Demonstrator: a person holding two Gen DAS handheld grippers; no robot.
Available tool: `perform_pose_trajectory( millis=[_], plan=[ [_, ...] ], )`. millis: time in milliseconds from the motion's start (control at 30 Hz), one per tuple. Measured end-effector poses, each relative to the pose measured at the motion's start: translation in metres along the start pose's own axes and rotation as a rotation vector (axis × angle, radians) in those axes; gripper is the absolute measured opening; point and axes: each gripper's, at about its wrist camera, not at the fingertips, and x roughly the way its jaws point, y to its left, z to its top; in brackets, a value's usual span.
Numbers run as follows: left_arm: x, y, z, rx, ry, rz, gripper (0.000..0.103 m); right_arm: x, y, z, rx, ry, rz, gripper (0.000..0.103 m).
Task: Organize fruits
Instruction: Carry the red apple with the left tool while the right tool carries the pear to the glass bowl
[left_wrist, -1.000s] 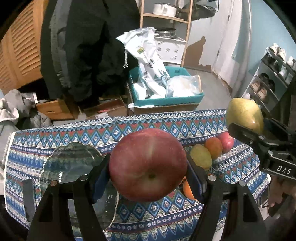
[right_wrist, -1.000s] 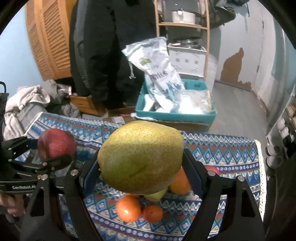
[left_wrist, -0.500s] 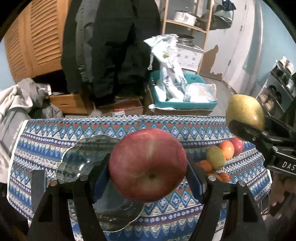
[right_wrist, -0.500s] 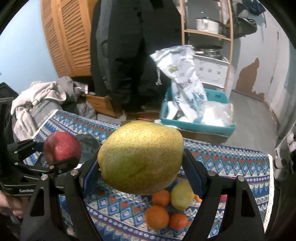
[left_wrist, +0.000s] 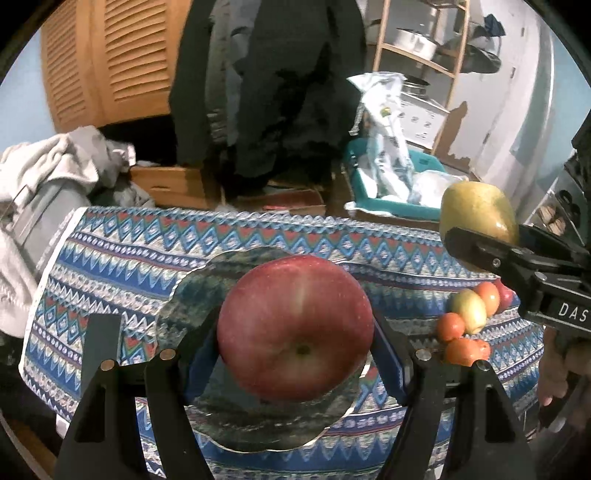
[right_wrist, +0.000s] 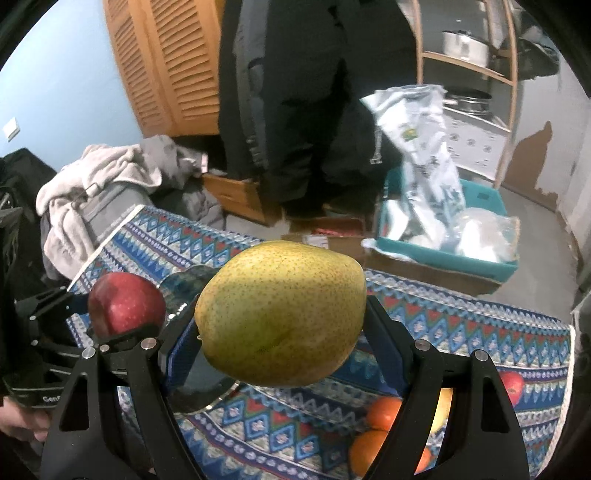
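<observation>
My left gripper (left_wrist: 295, 343) is shut on a red apple (left_wrist: 294, 334) and holds it above a clear glass plate (left_wrist: 192, 295) on the patterned tablecloth. My right gripper (right_wrist: 282, 332) is shut on a yellow-green pear (right_wrist: 280, 312) held above the table; the pear also shows in the left wrist view (left_wrist: 478, 218). The apple shows at the left of the right wrist view (right_wrist: 125, 302), with the plate (right_wrist: 184, 278) behind it. Several oranges, a small pear and red apples lie in a pile (left_wrist: 469, 321) at the table's right, also seen in the right wrist view (right_wrist: 376, 432).
The blue patterned tablecloth (left_wrist: 122, 251) covers the table. Behind it stand a teal bin with bags (left_wrist: 391, 184), cardboard boxes (left_wrist: 173, 184), a clothes pile (left_wrist: 44, 173), a person in dark clothes (left_wrist: 273, 92) and a wooden shelf (left_wrist: 417, 44).
Both grippers have moved left with their fruit. The apple now hangs over the glass plate, and the fruit pile has slid toward the right of both views.
</observation>
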Motion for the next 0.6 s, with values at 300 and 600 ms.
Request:
perform_pose_trajectory(
  millis=[300,600],
  plan=[
    [0.019,0.042,-0.015,-0.056,0.053,0.048,0.076,0.047,0.043,-0.002,-0.054,0.073,0.057,0.081],
    [0.041,0.065,-0.032,-0.085,0.122,0.064,0.076,0.089,0.071,-0.016,-0.093,0.168,0.077,0.081]
  ],
)
